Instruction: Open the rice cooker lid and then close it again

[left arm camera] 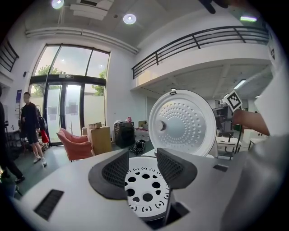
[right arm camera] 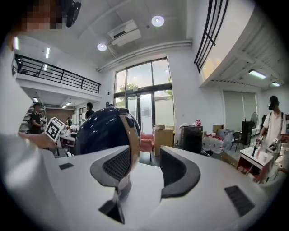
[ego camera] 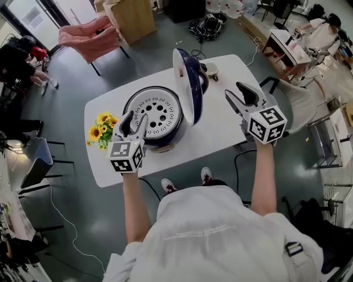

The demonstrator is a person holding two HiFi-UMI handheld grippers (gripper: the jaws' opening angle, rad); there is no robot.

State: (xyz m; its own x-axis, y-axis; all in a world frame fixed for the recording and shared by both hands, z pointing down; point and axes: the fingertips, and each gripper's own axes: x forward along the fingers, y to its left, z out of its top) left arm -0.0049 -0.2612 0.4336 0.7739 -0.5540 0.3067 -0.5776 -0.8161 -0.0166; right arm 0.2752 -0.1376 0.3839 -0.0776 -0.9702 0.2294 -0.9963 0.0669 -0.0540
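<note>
The dark blue rice cooker (ego camera: 156,140) stands in the middle of the white table (ego camera: 220,129), showing its white perforated inner plate (left arm camera: 146,189). Its lid (ego camera: 187,85) stands upright and open at the cooker's right; the white dimpled inside (left arm camera: 183,124) faces the left gripper, the blue outside (right arm camera: 101,131) faces the right one. My left gripper (ego camera: 135,118) hovers at the cooker's near rim, open, nothing between its fingers. My right gripper (ego camera: 234,90) is open to the right of the lid, apart from it, and holds nothing.
A bunch of sunflowers (ego camera: 102,128) lies at the table's left front corner. A small round object (ego camera: 211,70) sits behind the lid. A pink armchair (ego camera: 88,38) and a cardboard box (ego camera: 132,16) stand beyond the table; people and desks are at both sides.
</note>
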